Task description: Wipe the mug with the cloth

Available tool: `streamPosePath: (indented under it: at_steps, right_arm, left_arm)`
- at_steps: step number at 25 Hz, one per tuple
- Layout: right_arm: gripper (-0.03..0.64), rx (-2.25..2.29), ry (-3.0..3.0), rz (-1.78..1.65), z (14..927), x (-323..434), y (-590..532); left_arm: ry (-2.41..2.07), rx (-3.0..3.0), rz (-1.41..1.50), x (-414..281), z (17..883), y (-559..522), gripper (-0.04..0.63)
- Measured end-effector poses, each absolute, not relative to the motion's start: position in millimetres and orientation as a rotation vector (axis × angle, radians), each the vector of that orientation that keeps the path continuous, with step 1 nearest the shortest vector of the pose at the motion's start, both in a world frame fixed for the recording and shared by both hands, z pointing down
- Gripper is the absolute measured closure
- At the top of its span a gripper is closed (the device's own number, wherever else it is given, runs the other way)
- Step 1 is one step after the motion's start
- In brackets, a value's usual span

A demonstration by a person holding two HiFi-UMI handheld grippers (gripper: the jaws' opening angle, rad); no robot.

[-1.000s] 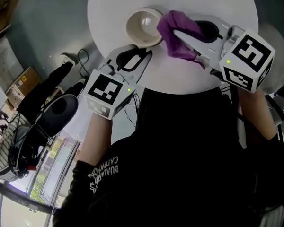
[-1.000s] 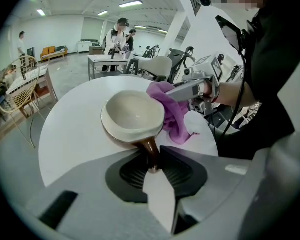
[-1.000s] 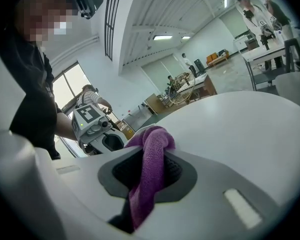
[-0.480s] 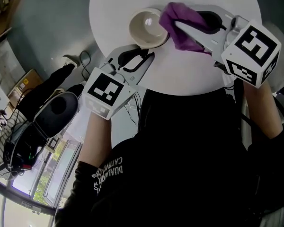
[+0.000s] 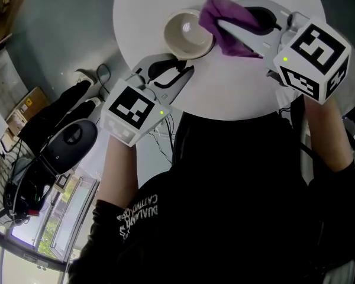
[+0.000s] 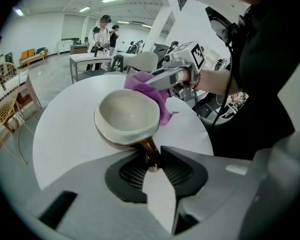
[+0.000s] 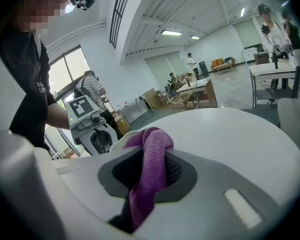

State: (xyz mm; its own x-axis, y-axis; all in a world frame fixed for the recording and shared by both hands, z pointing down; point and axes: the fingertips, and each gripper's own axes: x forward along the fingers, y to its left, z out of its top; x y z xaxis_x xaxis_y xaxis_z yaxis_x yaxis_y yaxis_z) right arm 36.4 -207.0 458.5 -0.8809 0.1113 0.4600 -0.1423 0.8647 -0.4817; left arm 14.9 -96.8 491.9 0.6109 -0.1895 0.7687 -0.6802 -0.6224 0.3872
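Mug [image 6: 127,115] handle clamped by left gripper [image 6: 153,160] jaws; right gripper [image 7: 151,165] jaws pinch purple cloth [image 7: 152,140].

Black short-sleeved shirt [image 5: 225,182]; white print [image 5: 139,213] on the left sleeve, lettering too blurred to read, perhaps a logo. Pale grey shells with black ribbed pads on left gripper [image 5: 178,73] and right gripper [image 5: 236,28]. Each bears a cube [image 5: 312,52] with black-and-white square markers and a green light [image 5: 284,59].

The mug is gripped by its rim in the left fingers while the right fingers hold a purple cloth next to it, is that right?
Not quite. The left gripper view shows the left fingers shut on the mug's brown handle, not its rim. The rest holds: the right fingers hold the purple cloth next to the mug.
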Motion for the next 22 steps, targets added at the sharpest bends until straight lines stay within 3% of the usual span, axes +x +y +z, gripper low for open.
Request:
streamPosePath:
  at_steps: [22]
  right_arm:
    - [0.559,0.058,-2.433,0.61,447.3,13.6,-234.7]
  left_arm:
    - [-0.57,2.205,0.93,10.8,475.4,-104.4,0.511]
